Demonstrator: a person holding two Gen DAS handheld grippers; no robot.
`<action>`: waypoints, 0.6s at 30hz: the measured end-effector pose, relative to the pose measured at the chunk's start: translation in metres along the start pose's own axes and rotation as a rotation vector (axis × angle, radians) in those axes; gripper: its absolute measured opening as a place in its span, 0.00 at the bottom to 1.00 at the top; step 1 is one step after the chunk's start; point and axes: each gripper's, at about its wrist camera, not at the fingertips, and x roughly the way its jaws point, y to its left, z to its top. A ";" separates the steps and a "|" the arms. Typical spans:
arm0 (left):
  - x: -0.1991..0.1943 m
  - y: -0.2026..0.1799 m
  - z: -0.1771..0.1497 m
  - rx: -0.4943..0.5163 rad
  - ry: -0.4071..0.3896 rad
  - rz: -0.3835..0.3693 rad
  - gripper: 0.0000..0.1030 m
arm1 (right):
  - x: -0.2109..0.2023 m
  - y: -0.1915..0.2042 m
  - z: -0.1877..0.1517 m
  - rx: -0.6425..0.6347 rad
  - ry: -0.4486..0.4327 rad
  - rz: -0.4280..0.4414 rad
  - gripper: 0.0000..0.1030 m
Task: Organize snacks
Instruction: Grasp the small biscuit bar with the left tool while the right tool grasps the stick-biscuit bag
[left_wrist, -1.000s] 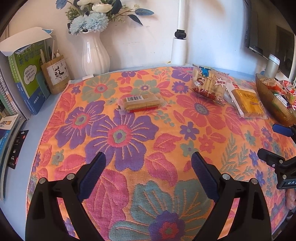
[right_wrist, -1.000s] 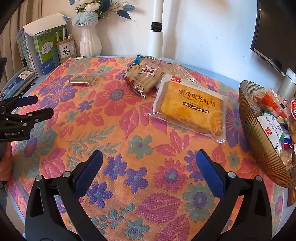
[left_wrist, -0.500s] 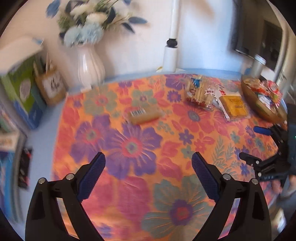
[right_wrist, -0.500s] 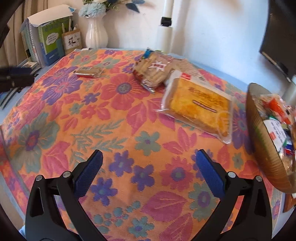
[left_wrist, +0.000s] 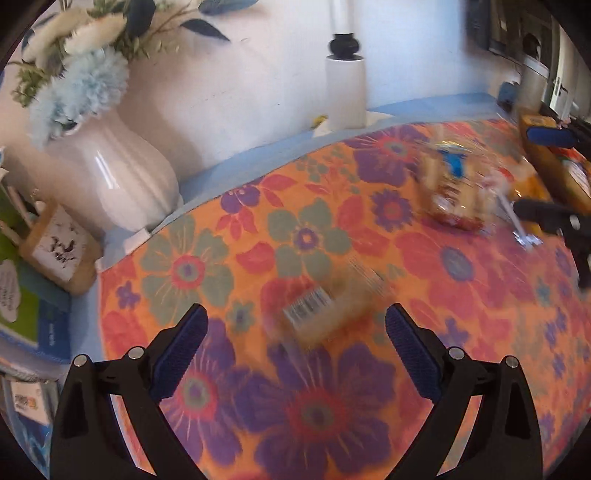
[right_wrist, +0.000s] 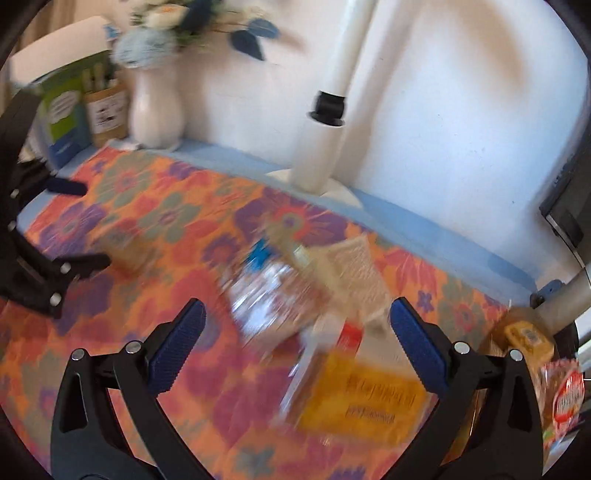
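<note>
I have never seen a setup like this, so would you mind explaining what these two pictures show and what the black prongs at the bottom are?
There is no robot arm here: a person holds a two-finger gripper in each hand, and each carries a fisheye camera looking forward along its fingers. The black prongs with blue pads are those fingers.

One picture comes from the left gripper, the other from the right gripper. Both are open and hold nothing. Both pictures are blurred.

Below lies a flowered cloth. The left gripper points at a small snack pack with a barcode. The right one faces a clear bag of biscuits and a yellow bread pack, beside a brown bowl of snacks. At the back stand a white vase and a white lamp post.
</note>
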 end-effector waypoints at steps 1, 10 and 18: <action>0.012 0.006 0.005 -0.026 0.011 -0.009 0.93 | 0.011 -0.004 0.005 0.022 0.021 0.023 0.94; 0.045 0.012 0.004 -0.065 0.107 -0.258 0.93 | 0.030 0.002 -0.005 0.127 0.176 0.240 0.56; -0.003 -0.014 -0.047 0.046 0.213 -0.442 0.93 | -0.015 0.026 -0.077 0.241 0.368 0.530 0.56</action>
